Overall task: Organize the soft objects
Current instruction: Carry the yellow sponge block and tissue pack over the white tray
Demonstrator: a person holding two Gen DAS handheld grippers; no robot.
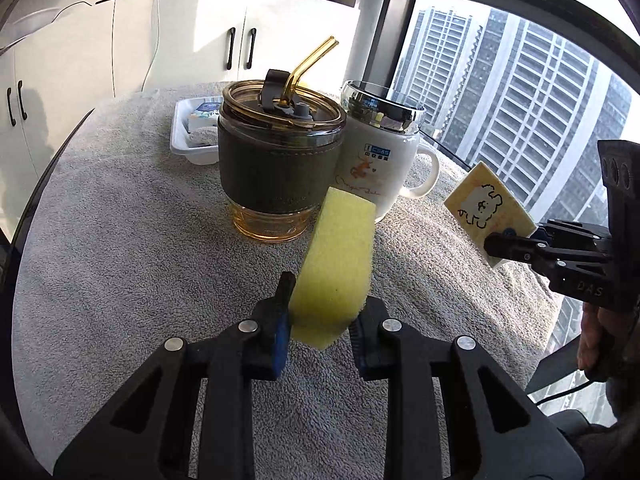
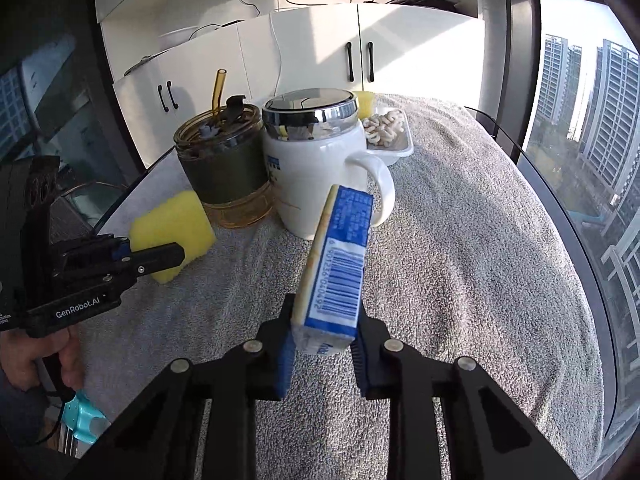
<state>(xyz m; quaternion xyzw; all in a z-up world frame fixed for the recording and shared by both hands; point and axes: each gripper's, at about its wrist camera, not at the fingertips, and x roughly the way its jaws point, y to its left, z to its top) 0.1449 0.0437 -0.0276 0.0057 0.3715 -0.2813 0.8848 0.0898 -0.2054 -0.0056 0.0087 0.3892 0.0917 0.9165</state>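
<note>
Holding: left gripper [image 1: 320, 320] clamps yellow sponge [image 1: 334, 256]; right gripper [image 2: 322, 344] clamps tissue pack [image 2: 336, 276].

White cabinets [image 2: 304, 52], sunlit window [image 1: 520, 92], towers outside.

Tumbler [image 1: 280, 160], mug [image 1: 380, 160] block centre; towel [image 1: 120, 260] foreground free

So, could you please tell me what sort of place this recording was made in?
Probably a high-rise flat or office: tall windows look out on apartment towers, white cabinets line the back wall, and a towel-covered table holds a mug and tumbler.
</note>
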